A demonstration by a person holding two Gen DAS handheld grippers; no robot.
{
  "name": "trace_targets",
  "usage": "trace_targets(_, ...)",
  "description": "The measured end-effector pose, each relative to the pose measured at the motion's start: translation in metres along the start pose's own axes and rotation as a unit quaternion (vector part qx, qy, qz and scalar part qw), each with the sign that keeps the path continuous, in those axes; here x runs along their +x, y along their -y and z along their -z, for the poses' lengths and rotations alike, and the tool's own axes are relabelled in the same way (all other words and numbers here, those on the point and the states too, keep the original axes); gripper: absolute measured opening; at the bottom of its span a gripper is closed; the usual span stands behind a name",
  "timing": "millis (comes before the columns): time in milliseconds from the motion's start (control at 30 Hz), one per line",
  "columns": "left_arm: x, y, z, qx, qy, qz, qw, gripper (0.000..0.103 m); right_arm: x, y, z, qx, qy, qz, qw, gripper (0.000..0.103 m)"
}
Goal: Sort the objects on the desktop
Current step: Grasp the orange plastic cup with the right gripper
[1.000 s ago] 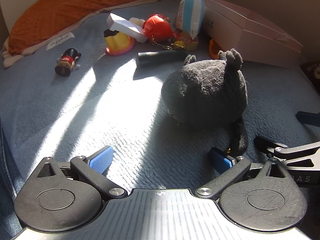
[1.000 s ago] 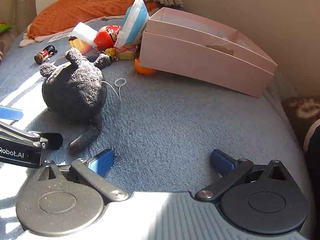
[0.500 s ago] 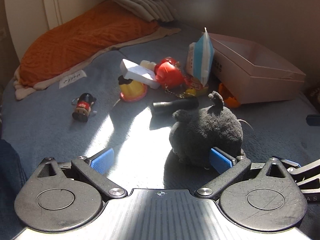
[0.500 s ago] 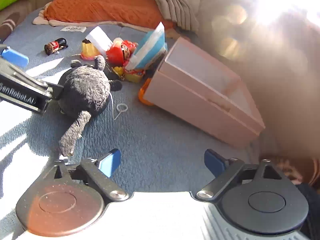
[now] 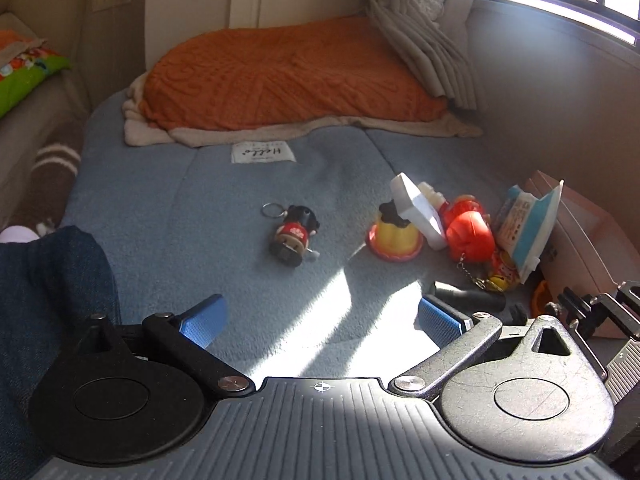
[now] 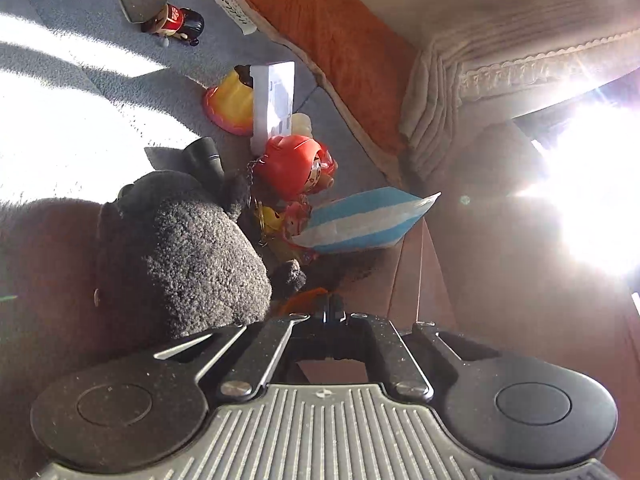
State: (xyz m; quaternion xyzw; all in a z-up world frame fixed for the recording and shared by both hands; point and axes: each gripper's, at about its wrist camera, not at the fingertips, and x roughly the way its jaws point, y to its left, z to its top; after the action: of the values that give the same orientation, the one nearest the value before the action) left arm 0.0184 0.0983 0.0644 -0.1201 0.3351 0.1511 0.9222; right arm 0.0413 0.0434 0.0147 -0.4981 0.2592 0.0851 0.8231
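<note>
My left gripper (image 5: 320,320) is open and empty above the blue blanket (image 5: 224,208). Ahead lie a small red-and-black figure keychain (image 5: 294,234), a yellow cup toy (image 5: 394,238), a white box (image 5: 418,208), a red round toy (image 5: 468,236), a blue-white packet (image 5: 528,228) and a black tube (image 5: 468,294). The pink box (image 5: 580,248) is at the right. In the right wrist view my right gripper (image 6: 334,312) has its jaws drawn together. The dark grey plush (image 6: 188,256) fills the left, close beside them; what they hold is hidden.
An orange blanket (image 5: 288,76) and folded grey cloth (image 5: 424,40) lie at the back. A window (image 6: 592,184) glares on the right. A denim-clad leg (image 5: 48,304) is at the left. The right gripper's body (image 5: 600,312) shows at the left view's right edge.
The right gripper went from open to jaws together and tipped over close beside the plush. The left gripper drew back and up; the plush left its view.
</note>
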Motion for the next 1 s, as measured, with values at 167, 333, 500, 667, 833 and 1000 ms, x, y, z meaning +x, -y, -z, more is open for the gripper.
trace_targets(167, -0.003, 0.006, 0.003, -0.002, 0.002, 0.021, 0.9998, 0.103, -0.024, 0.018, 0.008, 0.054, 0.016, -0.151, 0.987, 0.003)
trace_targets(333, -0.001, 0.005, 0.003, -0.013, 0.002, 0.013, 0.9998, 0.103, -0.047, 0.040, 0.032, 0.127, 0.046, -0.183, 0.974, 0.015)
trace_targets(500, 0.003, 0.007, 0.005, -0.008, -0.006, 0.011, 0.9999, 0.103, -0.022, 0.053, 0.042, 0.186, 0.026, -0.171, 0.967, 0.015)
trace_targets(667, 0.009, 0.013, 0.011, 0.009, -0.016, 0.006, 0.9998, 0.103, -0.013, 0.056, 0.030, 0.237, 0.050, -0.169, 0.955, 0.015)
trace_targets(833, 0.013, 0.012, 0.014, 0.011, -0.025, -0.002, 0.9996, 0.103, -0.004, 0.044, 0.031, 0.169, 0.020, -0.086, 0.982, 0.007)
trace_targets(1000, 0.017, 0.012, 0.013, 0.004, -0.036, 0.008, 0.9993, 0.103, -0.002, 0.030, 0.052, 0.133, 0.015, -0.084, 0.987, 0.010)
